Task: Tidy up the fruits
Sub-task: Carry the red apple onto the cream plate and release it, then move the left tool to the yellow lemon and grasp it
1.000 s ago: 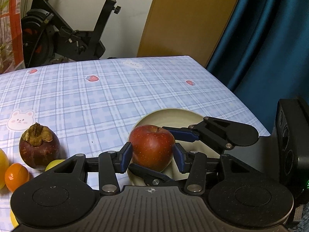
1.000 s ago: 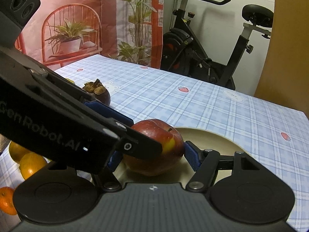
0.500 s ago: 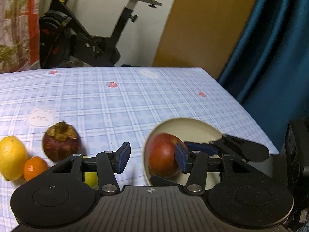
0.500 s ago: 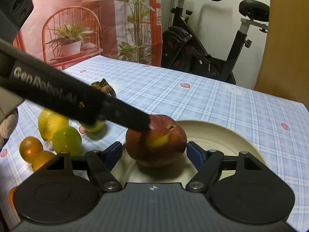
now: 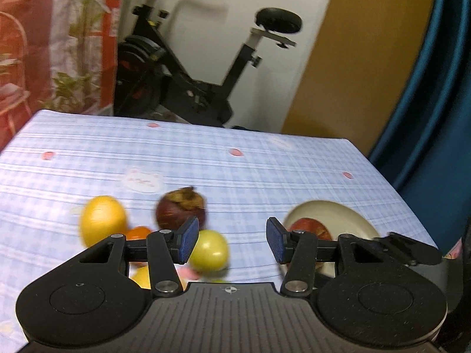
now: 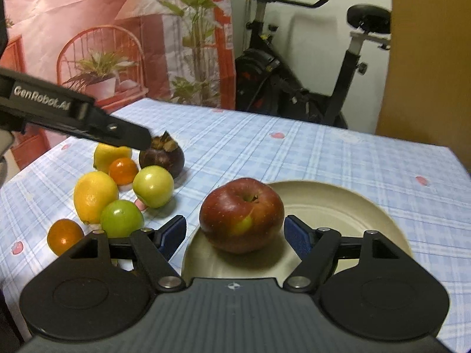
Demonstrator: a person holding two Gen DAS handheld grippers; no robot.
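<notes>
A red apple (image 6: 242,214) sits on the left part of a cream plate (image 6: 347,206); it also shows in the left wrist view (image 5: 310,226) on the plate (image 5: 332,211). My right gripper (image 6: 235,234) is open, its fingers on either side of the apple and apart from it. My left gripper (image 5: 232,242) is open and empty, raised above the table left of the plate. A mangosteen (image 6: 162,157), two lemons (image 6: 94,195), green fruits (image 6: 153,186) and small oranges (image 6: 64,235) lie in a cluster left of the plate.
The table has a blue checked cloth (image 6: 323,158). An exercise bike (image 6: 294,88) stands behind the far edge. A blue curtain (image 5: 435,117) hangs at the right. The left gripper's body (image 6: 73,117) crosses over the fruit cluster in the right wrist view.
My left gripper let go of the apple on the plate, opened, and swung up and left toward the fruit cluster. My right gripper backed off slightly.
</notes>
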